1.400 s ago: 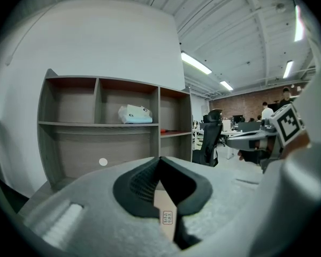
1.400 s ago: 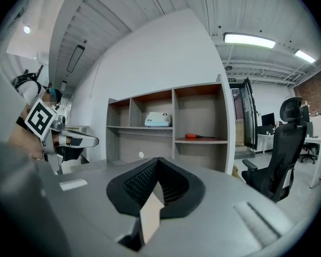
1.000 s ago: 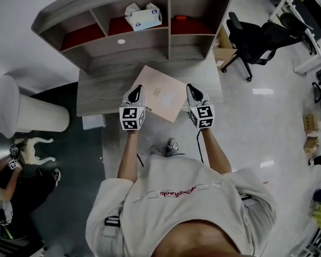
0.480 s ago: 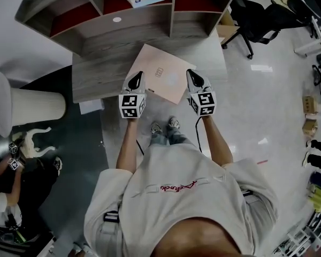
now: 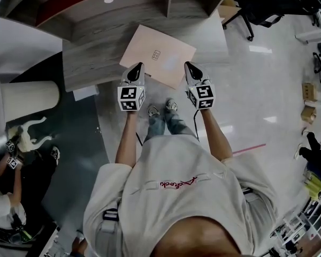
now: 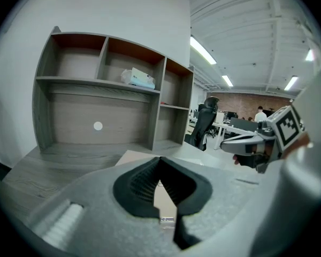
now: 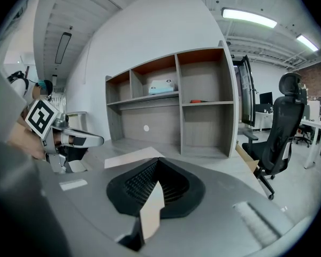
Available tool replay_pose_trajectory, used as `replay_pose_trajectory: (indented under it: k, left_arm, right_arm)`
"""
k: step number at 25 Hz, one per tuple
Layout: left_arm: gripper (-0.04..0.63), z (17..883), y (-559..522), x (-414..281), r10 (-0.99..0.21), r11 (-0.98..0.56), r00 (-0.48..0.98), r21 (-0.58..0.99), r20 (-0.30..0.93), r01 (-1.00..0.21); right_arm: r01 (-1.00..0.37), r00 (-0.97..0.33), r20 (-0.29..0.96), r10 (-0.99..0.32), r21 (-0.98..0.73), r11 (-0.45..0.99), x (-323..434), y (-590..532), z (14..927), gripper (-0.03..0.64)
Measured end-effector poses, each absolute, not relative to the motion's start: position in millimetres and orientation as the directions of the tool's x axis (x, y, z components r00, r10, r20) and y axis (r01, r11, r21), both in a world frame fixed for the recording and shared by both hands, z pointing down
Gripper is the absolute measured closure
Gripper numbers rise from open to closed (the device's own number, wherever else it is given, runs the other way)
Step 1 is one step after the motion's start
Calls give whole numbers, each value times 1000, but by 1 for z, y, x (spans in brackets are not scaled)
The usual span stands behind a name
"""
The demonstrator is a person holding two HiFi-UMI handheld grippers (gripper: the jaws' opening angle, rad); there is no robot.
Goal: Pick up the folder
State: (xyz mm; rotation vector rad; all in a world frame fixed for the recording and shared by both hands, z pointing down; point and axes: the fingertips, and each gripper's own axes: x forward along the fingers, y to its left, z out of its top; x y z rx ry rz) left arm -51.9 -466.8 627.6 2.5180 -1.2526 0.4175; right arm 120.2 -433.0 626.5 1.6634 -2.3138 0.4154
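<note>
A pale pink folder (image 5: 158,55) lies flat above the grey desk (image 5: 91,68), its near corner reaching past the desk's front edge. I cannot tell whether it touches the desk. My left gripper (image 5: 137,67) is shut on the folder's near left edge, and a thin strip of folder (image 6: 163,197) shows between its jaws. My right gripper (image 5: 188,66) is shut on the near right edge, where the folder's sheet (image 7: 151,210) stands between the pads. Each gripper view shows the other gripper across the folder.
A wooden shelf unit (image 5: 123,9) stands on the back of the desk, with a tissue box (image 6: 136,78) on its upper shelf. A black office chair (image 5: 262,4) is at the right, a white pillar (image 5: 27,98) and a crouching person (image 5: 10,165) at the left.
Both grippers have sunk with the folder toward the desk, still gripping it. The head view has slid, so the desk and shelf sit higher in the picture.
</note>
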Motion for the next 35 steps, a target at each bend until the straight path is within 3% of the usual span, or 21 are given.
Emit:
replay_pose_trajectory:
  k: [29, 31, 35]
  left_arm:
    - [595, 715, -408, -36, -629, -579, 597, 212, 498, -787]
    - [595, 718, -406, -34, -625, -579, 599, 217, 501, -786]
    - [595, 721, -402, -32, -616, -589, 603, 212, 507, -780]
  right_arm:
    - [-936, -350, 507, -788, -223, 272, 101, -368, 724, 609]
    - [-924, -368, 491, -790, -292, 249, 102, -366, 728, 609]
    - [-793, -429, 399, -810, -595, 127, 108, -364, 731, 609]
